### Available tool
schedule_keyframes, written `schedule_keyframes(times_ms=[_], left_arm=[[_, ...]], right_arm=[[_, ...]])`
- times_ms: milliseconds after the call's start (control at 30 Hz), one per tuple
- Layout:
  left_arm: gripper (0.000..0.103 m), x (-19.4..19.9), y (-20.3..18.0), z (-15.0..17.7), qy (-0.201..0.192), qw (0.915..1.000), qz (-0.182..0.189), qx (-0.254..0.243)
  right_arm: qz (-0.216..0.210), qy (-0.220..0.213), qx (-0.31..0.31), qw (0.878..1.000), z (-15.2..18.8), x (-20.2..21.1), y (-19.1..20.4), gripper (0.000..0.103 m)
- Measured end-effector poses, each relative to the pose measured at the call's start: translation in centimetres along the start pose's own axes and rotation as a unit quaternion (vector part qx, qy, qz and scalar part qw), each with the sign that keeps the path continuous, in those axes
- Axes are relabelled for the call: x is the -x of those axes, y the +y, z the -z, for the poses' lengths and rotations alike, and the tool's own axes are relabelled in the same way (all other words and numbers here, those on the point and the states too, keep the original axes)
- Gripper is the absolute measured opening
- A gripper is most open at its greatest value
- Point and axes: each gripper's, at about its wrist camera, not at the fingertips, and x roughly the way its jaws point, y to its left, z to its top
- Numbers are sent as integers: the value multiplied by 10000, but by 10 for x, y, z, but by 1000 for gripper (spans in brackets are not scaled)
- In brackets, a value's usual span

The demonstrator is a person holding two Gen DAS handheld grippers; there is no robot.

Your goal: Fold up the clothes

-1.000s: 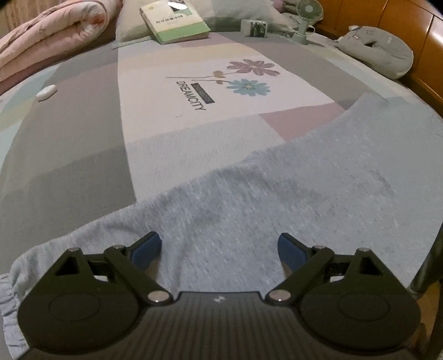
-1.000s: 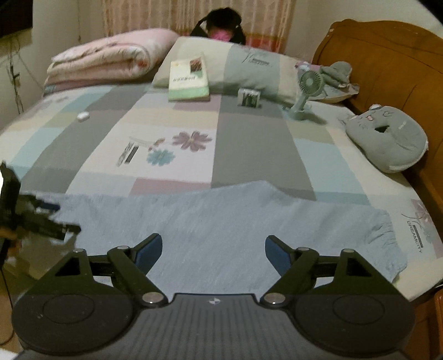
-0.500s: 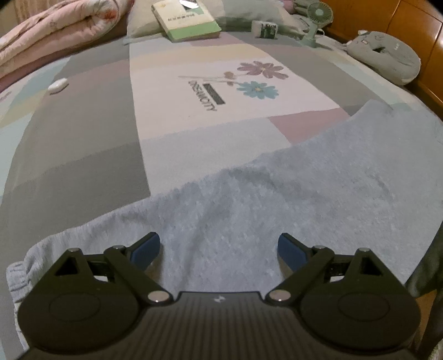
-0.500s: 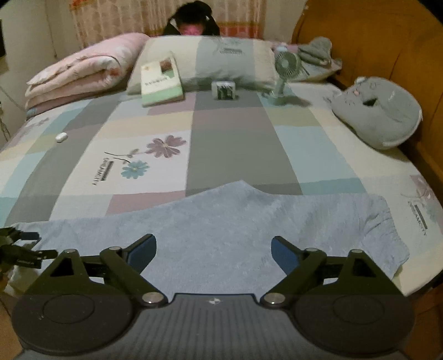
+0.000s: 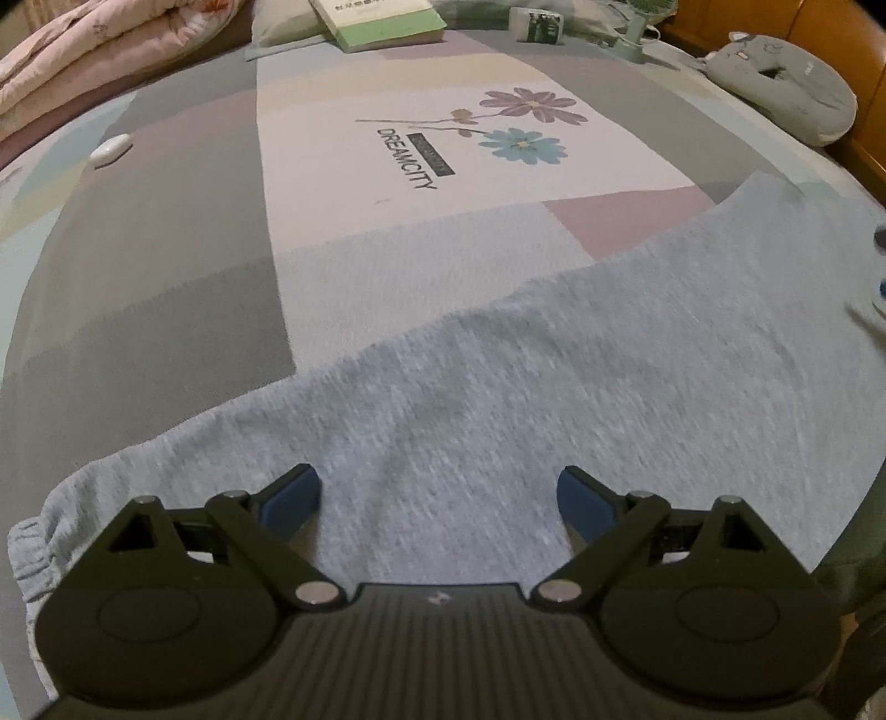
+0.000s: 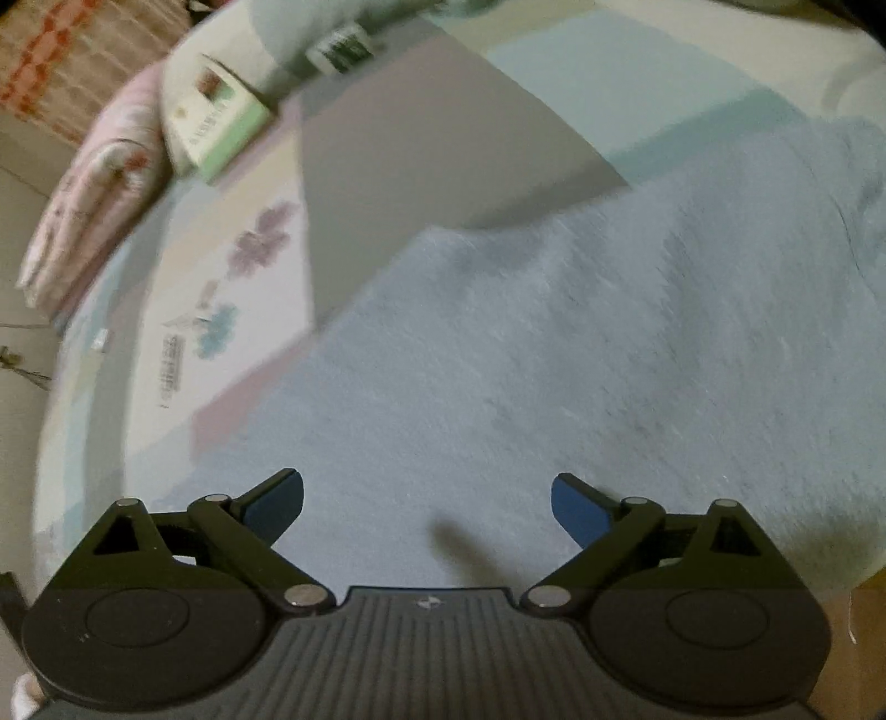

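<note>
A light blue-grey knitted garment (image 5: 554, 399) is spread flat across the near part of a patchwork bedspread (image 5: 166, 288), its upper edge running from 8 o'clock up to 2 o'clock. The left gripper (image 5: 437, 495) is held spread wide above the cloth, nothing between its blue pads (image 5: 290, 495). The right gripper (image 6: 426, 501) is likewise held apart over the garment, in a blurred, tilted view. Bare bedspread is seen towards 12 o'clock, up to a green-edged book (image 5: 382, 22)
</note>
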Motion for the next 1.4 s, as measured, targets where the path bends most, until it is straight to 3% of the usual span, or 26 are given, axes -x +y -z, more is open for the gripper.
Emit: schedule_keyframes(times_ms=[167, 733, 1000, 1167, 1300, 1400], left_arm=[[94, -2, -1, -3, 81, 9999, -50, 47], [95, -10, -1, -19, 597, 9978, -198, 221], [98, -14, 2, -24, 723, 9968, -203, 276], [98, -16, 4, -27, 819, 9957, -232, 359], [96, -8, 0, -32, 907, 9929, -569, 525], [96, 22, -12, -40, 753, 9920, -811, 607]], right_arm=[[310, 137, -3, 9994, 11, -7, -22, 99], [-244, 145, 432, 9987, 11, -3, -41, 103], [-222, 169, 958, 9950, 14, -4, -35, 103], [-365, -69, 1143, 9928, 21, -1, -40, 103], [-663, -299, 1036, 9920, 26, 3, -52, 103], [-778, -244, 1089, 9907, 26, 6, -54, 103]])
